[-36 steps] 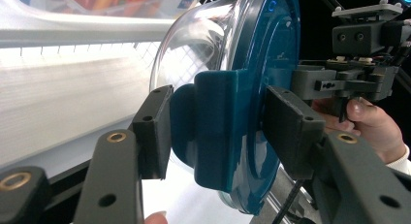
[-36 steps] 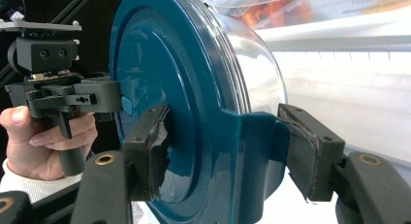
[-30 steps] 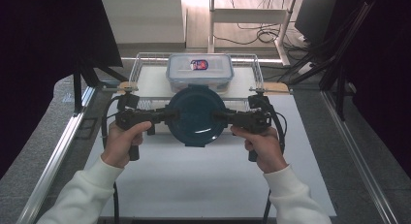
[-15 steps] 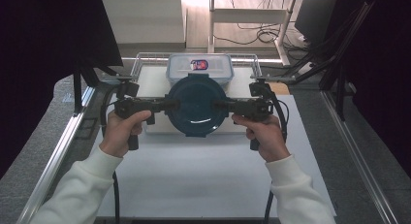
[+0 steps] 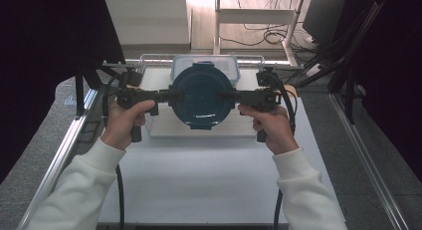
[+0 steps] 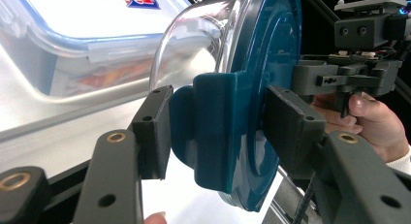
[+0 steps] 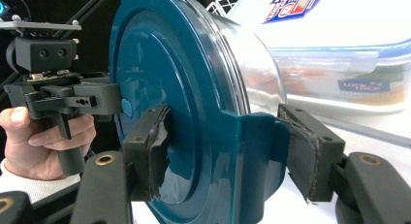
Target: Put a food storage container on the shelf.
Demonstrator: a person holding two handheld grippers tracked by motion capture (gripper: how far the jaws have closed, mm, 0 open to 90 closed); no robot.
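Note:
A round clear container with a dark teal lid hangs in the air between my two grippers, tilted so its lid faces the camera. My left gripper is shut on the lid's left clip; one pad presses the clip's outside, the other the lid's face. From the other side, my right gripper is shut on the right clip. The clear bowl points toward a rectangular clear box with a blue-rimmed lid, which stands just behind it.
The rectangular box rests on a white board with a wire rack around its far end. A white mat covers the table's near part. Metal rails run along both sides.
Both hands have risen and moved away from the person, carrying the round container up in front of the rectangular box. The grips have not changed.

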